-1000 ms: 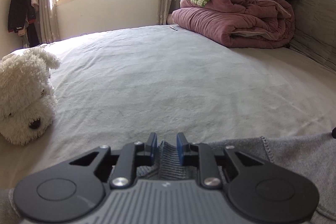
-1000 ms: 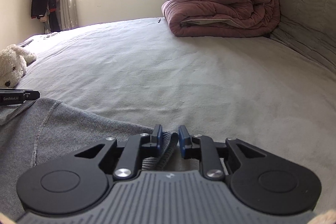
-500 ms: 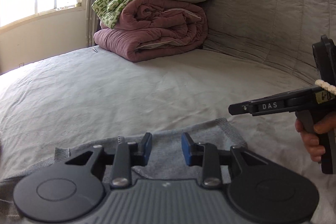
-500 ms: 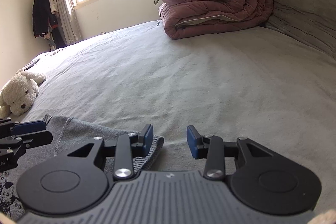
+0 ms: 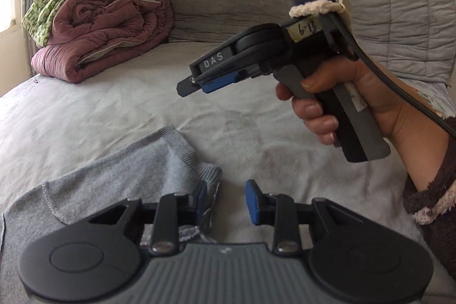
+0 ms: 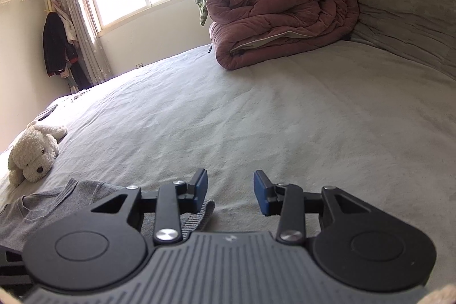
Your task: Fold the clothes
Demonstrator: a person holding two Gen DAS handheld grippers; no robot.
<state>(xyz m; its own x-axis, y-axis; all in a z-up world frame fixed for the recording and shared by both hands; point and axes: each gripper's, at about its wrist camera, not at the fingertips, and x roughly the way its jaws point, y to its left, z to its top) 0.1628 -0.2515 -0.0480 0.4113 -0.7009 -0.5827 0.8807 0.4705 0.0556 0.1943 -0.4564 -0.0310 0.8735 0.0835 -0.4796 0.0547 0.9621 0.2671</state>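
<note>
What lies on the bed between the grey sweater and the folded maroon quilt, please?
Only bare bedsheet: the right wrist view shows nothing between the grey sweater and the maroon quilt. The left wrist view agrees.

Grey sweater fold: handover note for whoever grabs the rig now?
Left gripper: open, empty, low over the grey sweater, its left finger at the ribbed edge.
Right gripper: open, empty, lifted clear above the bed; the left view shows it held in the air.
Sweater lies on the bed's near side, ribbed hem turned over the body, so one fold looks laid.
Left: judge the shape, regrip, make the remaining folds, smooth.
</note>
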